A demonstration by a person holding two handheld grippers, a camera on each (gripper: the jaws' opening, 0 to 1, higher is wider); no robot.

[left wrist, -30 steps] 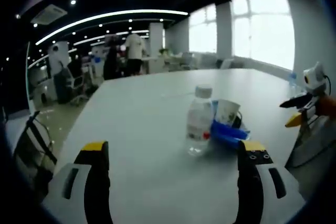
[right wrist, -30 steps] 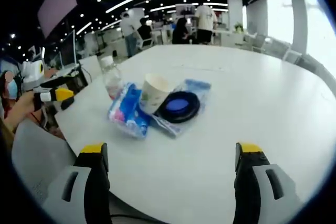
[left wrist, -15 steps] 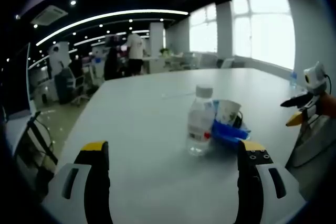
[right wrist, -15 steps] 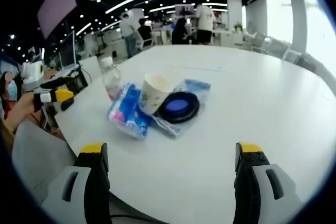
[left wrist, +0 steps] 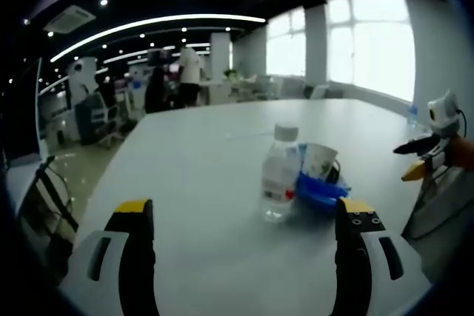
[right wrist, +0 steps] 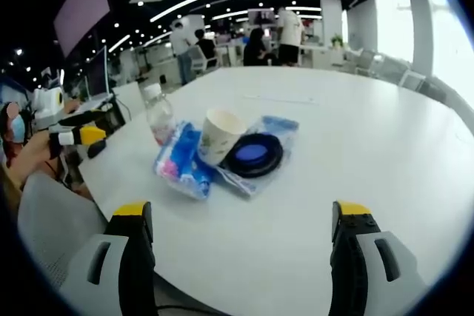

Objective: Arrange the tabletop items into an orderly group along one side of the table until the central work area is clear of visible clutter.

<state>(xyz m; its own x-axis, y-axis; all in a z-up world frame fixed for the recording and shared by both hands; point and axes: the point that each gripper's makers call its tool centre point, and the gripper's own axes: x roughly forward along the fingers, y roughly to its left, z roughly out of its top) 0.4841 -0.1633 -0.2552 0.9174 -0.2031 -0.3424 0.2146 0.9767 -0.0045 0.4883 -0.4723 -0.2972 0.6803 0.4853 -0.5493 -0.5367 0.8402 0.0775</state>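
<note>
Both grippers, left (left wrist: 241,238) and right (right wrist: 237,238), hang wide open, holding nothing. Careful: nudging the paper cup (right wrist: 220,135) could topple the water bottle (right wrist: 158,112) beside it.

The right gripper (right wrist: 241,246) hovers with its jaws spread wide and nothing between them, above the white surface (right wrist: 370,146). Ahead stands a paper cup (right wrist: 219,135). A blue packet (right wrist: 181,162) lies touching its left side, a dark blue round lid (right wrist: 253,156) on a clear pouch (right wrist: 278,127) just right of it, and a clear bottle (right wrist: 158,112) beyond the packet. The left gripper (right wrist: 74,137) is well left of the cup.
</note>
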